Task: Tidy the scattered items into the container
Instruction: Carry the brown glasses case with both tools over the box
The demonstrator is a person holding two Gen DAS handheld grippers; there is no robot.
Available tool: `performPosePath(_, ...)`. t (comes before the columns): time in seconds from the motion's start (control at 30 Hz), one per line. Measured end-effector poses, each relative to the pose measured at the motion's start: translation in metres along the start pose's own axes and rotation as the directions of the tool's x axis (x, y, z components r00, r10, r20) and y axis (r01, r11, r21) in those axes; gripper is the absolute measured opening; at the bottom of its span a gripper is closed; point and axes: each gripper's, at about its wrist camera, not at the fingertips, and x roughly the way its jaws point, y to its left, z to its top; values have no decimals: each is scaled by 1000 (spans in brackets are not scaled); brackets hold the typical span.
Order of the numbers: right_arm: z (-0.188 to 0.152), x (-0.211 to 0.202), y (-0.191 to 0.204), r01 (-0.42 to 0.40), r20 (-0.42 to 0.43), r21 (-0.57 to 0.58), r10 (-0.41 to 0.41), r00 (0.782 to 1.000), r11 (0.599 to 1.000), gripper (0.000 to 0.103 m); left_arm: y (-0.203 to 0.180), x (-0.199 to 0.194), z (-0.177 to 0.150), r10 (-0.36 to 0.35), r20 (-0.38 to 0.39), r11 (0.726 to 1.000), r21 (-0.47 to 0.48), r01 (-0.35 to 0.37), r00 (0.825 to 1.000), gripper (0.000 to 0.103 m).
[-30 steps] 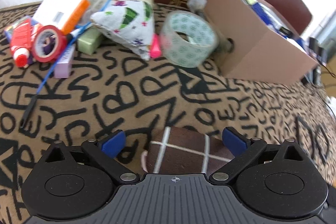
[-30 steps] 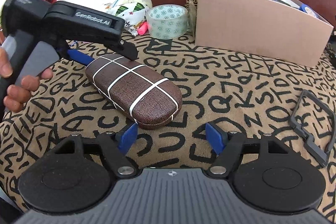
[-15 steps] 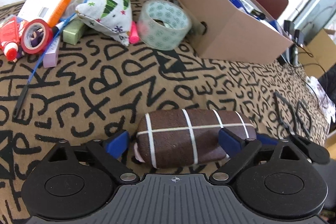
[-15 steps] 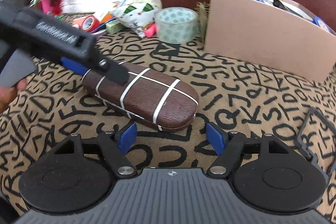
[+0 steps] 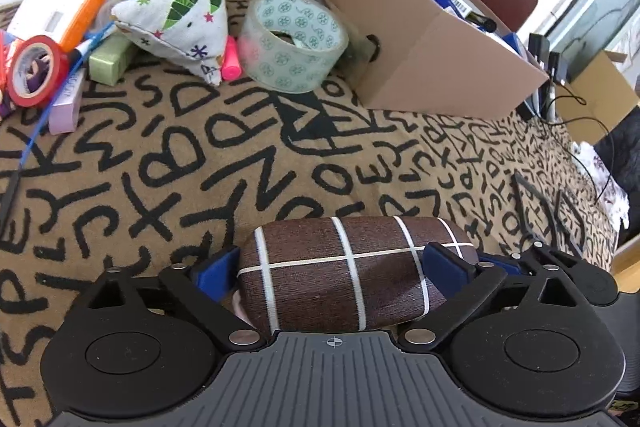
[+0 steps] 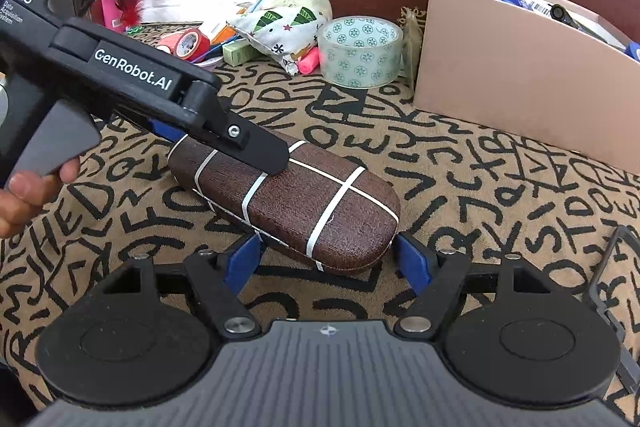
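Observation:
A brown glasses case (image 5: 340, 279) with white stripes lies on the letter-patterned cloth. My left gripper (image 5: 330, 267) straddles one end of it. Its jaws are opening, and the blue pads stand wide beside the case. From the right wrist view, the left gripper (image 6: 224, 147) reaches in from the left with one finger over the case (image 6: 304, 203). My right gripper (image 6: 328, 261) has the case's other end between its pads. Its jaws are opening too, and I see no firm press. The cardboard box (image 6: 520, 99) stands at the back right with pens and packets inside.
A patterned tape roll (image 5: 294, 43), a star-print pouch (image 5: 180, 19), a pink highlighter (image 5: 231, 63), a red tape roll (image 5: 34, 71) and small boxes crowd the back left. A black frame (image 6: 616, 267) lies on the cloth at the right. A hand (image 6: 24, 195) holds the left gripper.
The right gripper has closed in on the case, so the case's end now lies between its pads. More of the case shows between the left jaws, which have spread wider.

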Motion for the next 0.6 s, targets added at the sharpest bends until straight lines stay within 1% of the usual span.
performPosePath(0.13,1,2,3,9,-4,-2,-9,1000,1000,81,-8,-2,-3,19,4,1000,25,-19,1000,98)
performPosePath(0.23,1,-2,4,17,-13,-3,-17,1000,1000,78,-8,-9,-7,19,3,999,46,-19,1000,97)
performPosePath(0.3,1,-4,5,19,-12,-12,-19,1000,1000,78,-8,-9,-9,17,5,998,69,-17,1000,99)
performPosePath(0.33,1,-3,5,18,-12,-8,-18,1000,1000,78,-6,-7,-10,13,2,998,66,-14,1000,101)
performPosePath(0.4,2,-1,4,18,-15,1,-18,1000,1000,79,-4,-2,-8,7,-1,999,46,-7,1000,102)
performPosePath(0.53,2,4,3,20,-11,2,-20,1000,1000,80,-6,0,-7,25,8,998,52,-25,1000,101)
performPosePath(0.6,2,2,4,23,-12,4,-22,1000,1000,78,-9,-3,-9,35,11,998,59,-36,999,101)
